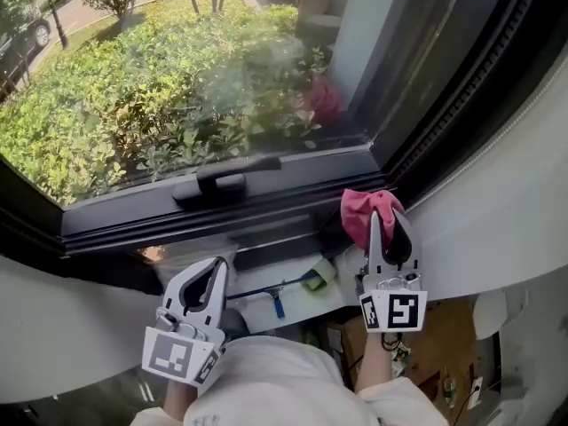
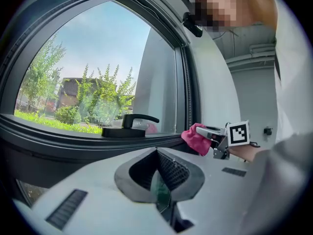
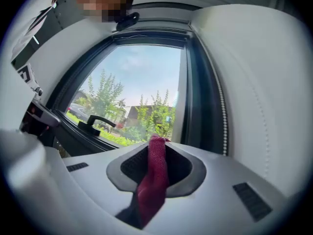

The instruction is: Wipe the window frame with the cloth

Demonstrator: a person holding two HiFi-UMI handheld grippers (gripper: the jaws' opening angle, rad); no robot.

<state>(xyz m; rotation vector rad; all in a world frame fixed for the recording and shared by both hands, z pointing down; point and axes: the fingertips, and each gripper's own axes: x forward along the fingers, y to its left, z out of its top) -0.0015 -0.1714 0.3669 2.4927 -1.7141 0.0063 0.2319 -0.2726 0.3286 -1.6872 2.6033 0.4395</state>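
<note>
The right gripper (image 1: 375,224) is clamped on the cloth (image 1: 357,209), which sits at the lower right corner of the window frame (image 1: 266,204). The frame's bottom rail runs leftward from there, past the handle (image 1: 226,180). The left gripper (image 1: 216,266), jaws together and empty, hangs below the rail, well apart from the cloth.

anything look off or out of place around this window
Nothing stands out. The dark window frame looks intact, its black lever handle lies flat along the lower rail, and the pink cloth is pinched in the right gripper at the frame's lower right corner. The left gripper is shut and empty.
</note>
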